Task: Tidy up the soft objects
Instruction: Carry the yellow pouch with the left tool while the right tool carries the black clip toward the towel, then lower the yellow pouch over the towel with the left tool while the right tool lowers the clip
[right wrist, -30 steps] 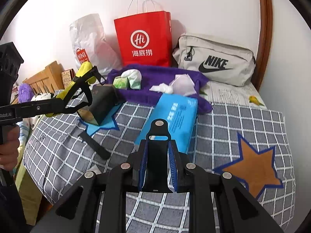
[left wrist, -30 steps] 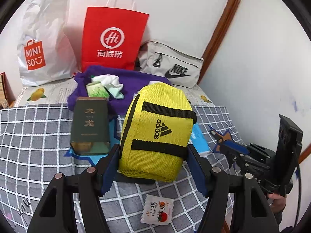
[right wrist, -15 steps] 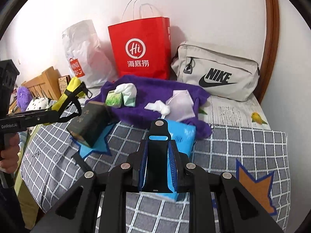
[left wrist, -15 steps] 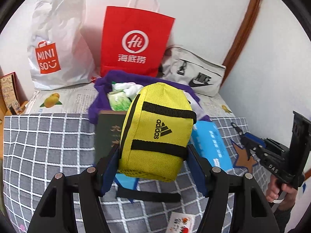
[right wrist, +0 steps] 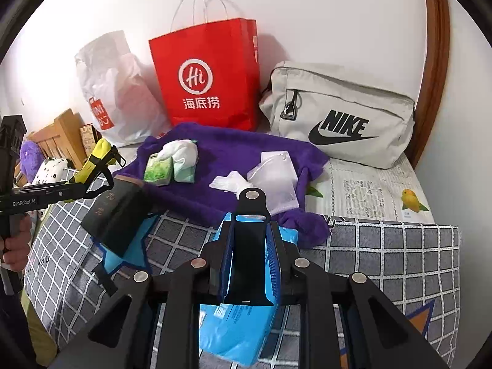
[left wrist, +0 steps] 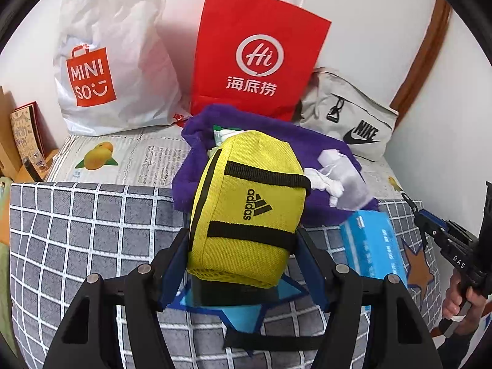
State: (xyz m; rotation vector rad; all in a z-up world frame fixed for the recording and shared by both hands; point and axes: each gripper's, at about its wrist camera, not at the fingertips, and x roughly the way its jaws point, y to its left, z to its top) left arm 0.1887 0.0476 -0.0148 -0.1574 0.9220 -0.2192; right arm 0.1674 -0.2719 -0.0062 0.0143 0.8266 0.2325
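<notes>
My left gripper (left wrist: 243, 261) is shut on a yellow Adidas pouch (left wrist: 249, 206) and holds it above the bed, in front of a purple towel (left wrist: 276, 135). The pouch also shows at the left of the right wrist view (right wrist: 98, 160). My right gripper (right wrist: 249, 258) is shut on a black phone-like slab (right wrist: 249, 264), above a blue tissue pack (right wrist: 236, 332). On the purple towel (right wrist: 246, 160) lie green tissue packets (right wrist: 169, 169) and a white mesh pouch (right wrist: 273, 181).
A red paper bag (right wrist: 209, 80), a white Miniso bag (left wrist: 101, 70) and a grey Nike bag (right wrist: 341, 123) stand along the wall. A dark green box (right wrist: 117, 215) lies on the grey checked blanket (right wrist: 384, 261). A wooden headboard (right wrist: 58, 135) is at the left.
My left gripper has carried the yellow pouch forward towards the purple towel. My right gripper has moved forward over the blue tissue pack, still shut on the black slab.
</notes>
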